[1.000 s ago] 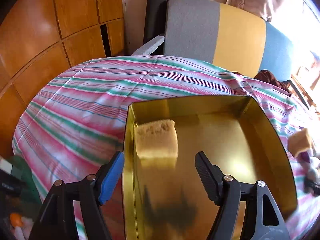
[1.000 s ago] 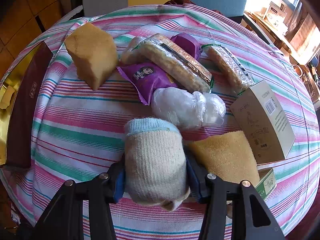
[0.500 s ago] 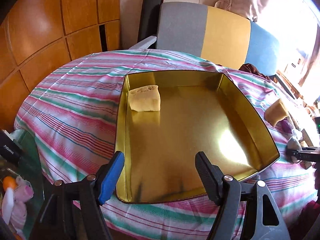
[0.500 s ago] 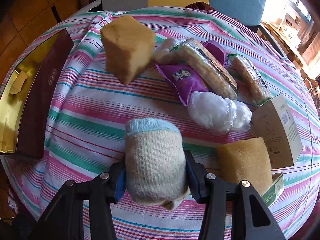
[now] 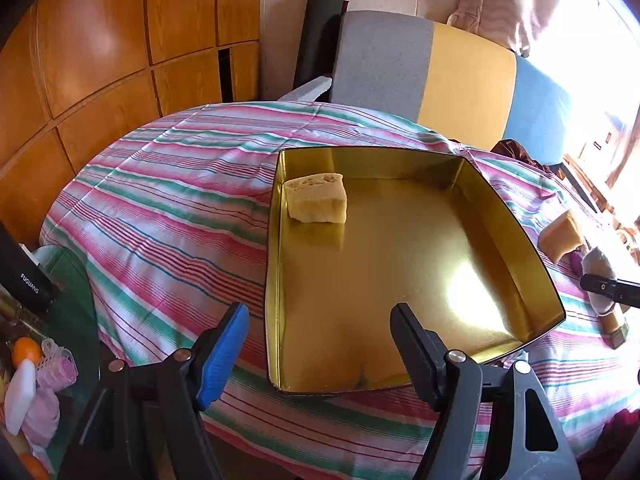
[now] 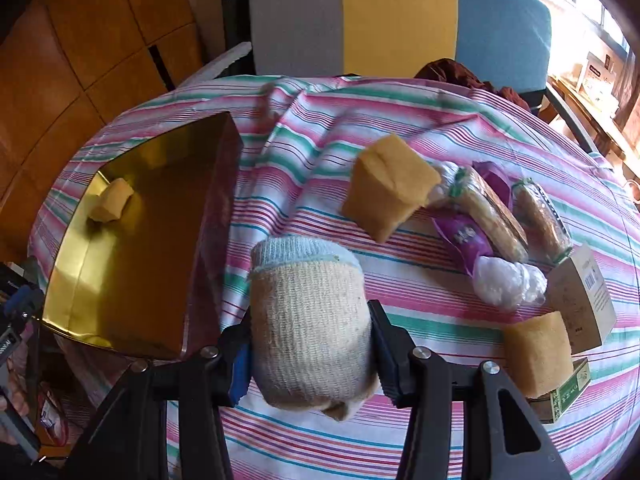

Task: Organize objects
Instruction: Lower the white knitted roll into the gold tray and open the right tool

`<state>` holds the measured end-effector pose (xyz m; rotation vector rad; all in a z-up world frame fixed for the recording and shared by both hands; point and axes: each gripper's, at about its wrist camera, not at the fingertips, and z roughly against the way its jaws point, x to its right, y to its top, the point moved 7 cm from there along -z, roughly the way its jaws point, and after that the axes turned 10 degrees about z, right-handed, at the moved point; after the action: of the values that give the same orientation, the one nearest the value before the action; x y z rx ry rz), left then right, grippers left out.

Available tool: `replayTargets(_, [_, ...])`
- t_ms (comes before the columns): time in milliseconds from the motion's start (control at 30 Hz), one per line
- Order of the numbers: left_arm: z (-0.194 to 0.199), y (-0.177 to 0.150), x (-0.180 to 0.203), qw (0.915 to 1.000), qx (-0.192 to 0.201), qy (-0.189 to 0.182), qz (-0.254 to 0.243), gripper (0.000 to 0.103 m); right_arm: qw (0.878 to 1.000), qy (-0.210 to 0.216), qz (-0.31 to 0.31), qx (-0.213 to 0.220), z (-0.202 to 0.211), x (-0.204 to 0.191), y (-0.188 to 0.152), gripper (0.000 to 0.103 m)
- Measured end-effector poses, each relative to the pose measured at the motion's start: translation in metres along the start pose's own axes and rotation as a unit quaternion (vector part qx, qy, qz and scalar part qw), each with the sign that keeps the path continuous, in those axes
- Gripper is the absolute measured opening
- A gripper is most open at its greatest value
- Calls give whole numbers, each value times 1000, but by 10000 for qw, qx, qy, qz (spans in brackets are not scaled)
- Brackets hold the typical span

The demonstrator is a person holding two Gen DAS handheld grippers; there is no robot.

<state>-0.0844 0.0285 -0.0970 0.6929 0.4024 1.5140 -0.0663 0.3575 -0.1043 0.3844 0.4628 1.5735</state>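
Right tongs [image 6: 310, 334] clamp a rolled sock [image 6: 308, 320] above the striped desk [image 6: 320, 160]; only that view shows snack packets [image 6: 486, 208]. Left tongs [image 5: 320, 344] gape empty over the gold tin [image 5: 400, 280].

Each camera sat behind its own hand-held gripper, looking steeply down and forward along the fingers. The left view hung close over the gold tin [image 5: 400, 248]; the right view looked across the striped desk [image 6: 320, 152]. Both shared that tin, the desk and the chair [image 5: 420, 68] behind.
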Motion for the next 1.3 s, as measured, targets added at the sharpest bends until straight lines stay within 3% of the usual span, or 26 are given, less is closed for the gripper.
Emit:
replayTargets(233, [4,1,-18,9998,39,70,172,74,9972,481,561,142,1,-71,27,50])
replayTargets(567, [7,-3,-42,9992,15,133,369,74,9871,1185,1004,-381,-52,-174,47,50])
replayTargets(833, [5,-3,-60,9986,23,161,507,74,9789,1081,1402,-1020,-110,-237,79,50])
replayTargets(967, [0,-3,-70,9980,-39,178,603,74,9766,1140,1173,-1396,-141,-253,94,51])
replayTargets(1100, [-4,-6,-79,9972,-102,232,699,74,9754,1712,422,-1320,-152,-256,113,54])
replayTargets(1300, [-8,-5,-86,9965,-109,263,790,74,9730,2100,165,-940,-129,-249,118,65])
